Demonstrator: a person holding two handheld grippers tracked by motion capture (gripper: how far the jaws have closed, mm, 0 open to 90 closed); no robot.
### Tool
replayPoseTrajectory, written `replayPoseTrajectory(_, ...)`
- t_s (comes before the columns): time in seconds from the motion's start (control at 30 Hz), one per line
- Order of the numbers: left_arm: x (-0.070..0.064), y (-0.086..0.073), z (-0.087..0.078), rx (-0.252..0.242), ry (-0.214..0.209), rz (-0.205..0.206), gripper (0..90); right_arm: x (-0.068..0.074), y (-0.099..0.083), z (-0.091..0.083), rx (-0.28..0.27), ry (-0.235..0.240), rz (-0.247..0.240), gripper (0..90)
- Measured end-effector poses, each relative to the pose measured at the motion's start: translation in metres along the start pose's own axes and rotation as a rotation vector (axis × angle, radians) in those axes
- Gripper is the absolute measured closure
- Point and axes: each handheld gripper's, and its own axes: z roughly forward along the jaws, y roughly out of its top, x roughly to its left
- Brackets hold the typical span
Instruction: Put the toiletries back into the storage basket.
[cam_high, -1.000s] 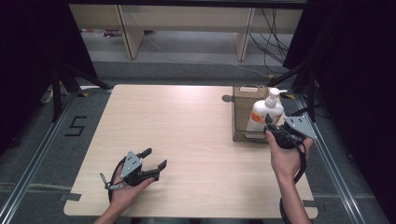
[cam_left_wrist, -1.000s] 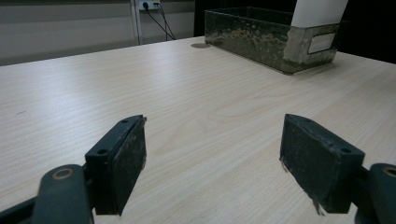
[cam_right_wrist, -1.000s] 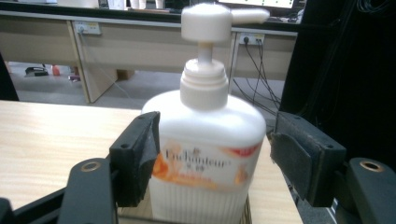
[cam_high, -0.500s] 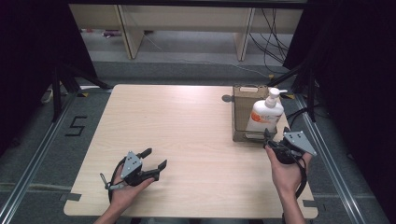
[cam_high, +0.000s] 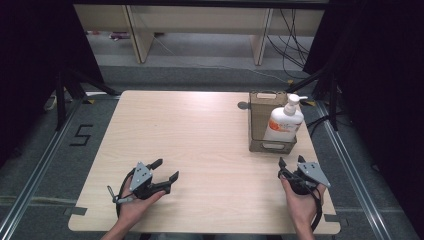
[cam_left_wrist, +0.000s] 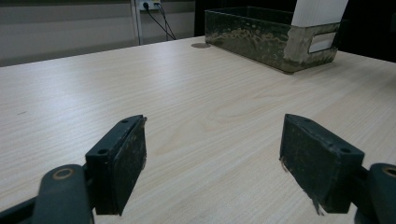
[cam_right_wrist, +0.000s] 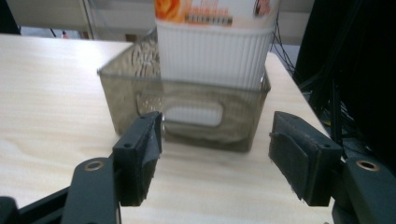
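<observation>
Right hand-held gripper (cam_high: 291, 163): held low near the table's (cam_high: 200, 130) near right corner, jaws spread wide, nothing gripped. In the right gripper view (cam_right_wrist: 215, 154) the jaws are seen pointed at the short near end of a murky translucent bin (cam_right_wrist: 187, 116), close to it but not touching.

Pump bottle (cam_high: 283, 121): white, orange-labelled, seen upright inside the near end of the bin (cam_high: 270, 145), which is placed along the table's right edge, towards the far side. The pump head is turned rightward in the high view. Bottle's ribbed lower body (cam_right_wrist: 212, 56) is seen above the bin wall.

Left hand-held gripper (cam_high: 165, 170): held at the table's near edge, left of centre, jaws released and empty. In the left gripper view (cam_left_wrist: 212, 156), bare wood lies between the jaws; the bin (cam_left_wrist: 271, 37) is seen well apart, far off.
</observation>
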Motion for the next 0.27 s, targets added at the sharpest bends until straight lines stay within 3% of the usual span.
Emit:
replayPoseTrajectory(0.07, -0.0003, 0.0001, -0.0002, 0.001, 0.001, 0.000, 22.1, -0.0012, -0.0057, 0.0016, -0.001, 0.004, -0.041, 35.1)
replayPoseTrajectory(0.1, -0.0004, 0.0004, -0.0012, 0.011, 0.006, 0.002, 22.1, 0.0009, -0.0068, -0.0004, 0.018, 0.009, -0.004, 35.1)
replayPoseTrajectory(0.13, -0.0005, 0.0004, -0.0012, 0.011, 0.006, 0.001, 22.1, -0.0002, -0.0081, 0.0003, 0.009, 0.004, -0.031, 35.1)
replayPoseTrajectory(0.17, -0.0006, 0.0004, -0.0011, 0.011, 0.007, 0.000, 22.1, 0.0024, -0.0088, 0.0000, 0.018, 0.007, 0.001, 35.1)
replayPoseTrajectory(0.23, -0.0002, 0.0001, 0.0000, 0.001, 0.001, 0.000, 22.1, 0.0009, -0.0102, 0.0005, 0.018, 0.020, -0.017, 35.1)
replayPoseTrajectory(0.27, -0.0002, 0.0001, 0.0000, 0.001, 0.001, 0.000, 22.2, 0.0026, -0.0105, -0.0004, 0.025, 0.012, 0.002, 35.0)
